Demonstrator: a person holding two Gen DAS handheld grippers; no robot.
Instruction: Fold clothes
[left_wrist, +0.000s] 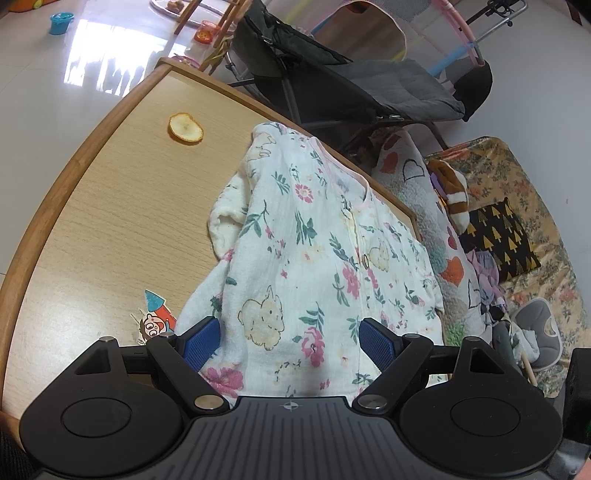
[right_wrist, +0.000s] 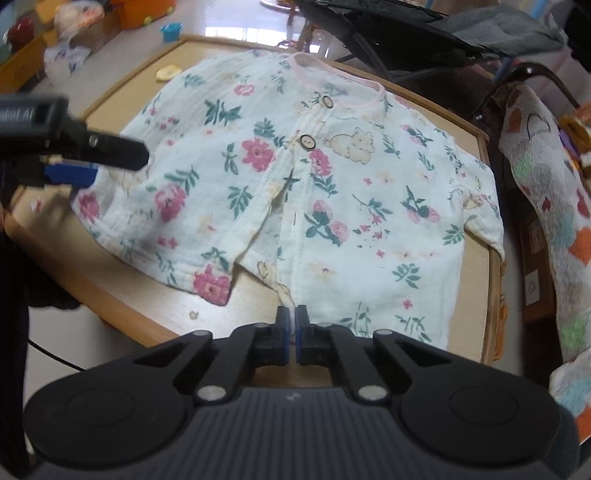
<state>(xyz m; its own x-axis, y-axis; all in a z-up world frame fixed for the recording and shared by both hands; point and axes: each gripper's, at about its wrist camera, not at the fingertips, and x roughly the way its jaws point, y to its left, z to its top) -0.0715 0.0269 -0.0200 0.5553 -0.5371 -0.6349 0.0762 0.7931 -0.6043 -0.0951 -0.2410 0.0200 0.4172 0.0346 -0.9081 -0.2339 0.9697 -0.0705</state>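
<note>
Step in hand, judging by the layout: start of the fold. The floral baby cardigan (right_wrist: 295, 192) lies flat and face-up on the wooden desk (left_wrist: 110, 221), neckline at the far edge, hem towards the person, two buttons done near the collar, lower front gaping a bit. No fold made yet.

Left tongs (left_wrist: 284, 343): wide open, nothing gripped. Blue pads sit either side of the hem area on the cardigan's left side; fabric lies below/between them but pads don't press on it. In the right wrist view the same tongs (right_wrist: 79, 171) hover just at the garment's left edge.

Right tongs (right_wrist: 295, 334): pads closed together at the near hem, about at the centre placket. Looks like a thin bit of hem edge may be pinched, but can't tell for sure – pads hide the contact.

Next move, probably: left tongs close on the left hem/side, then both lift and carry the side or the bottom across towards the middle. Needs a firm pinch of both layers, else the gauzy muslin will slip or bunch.

Elsewhere: a citrus peel slice (left_wrist: 185, 128) lies well apart at the far desk corner, a cartoon sticker (left_wrist: 155, 317) just beside the left hem.
</note>
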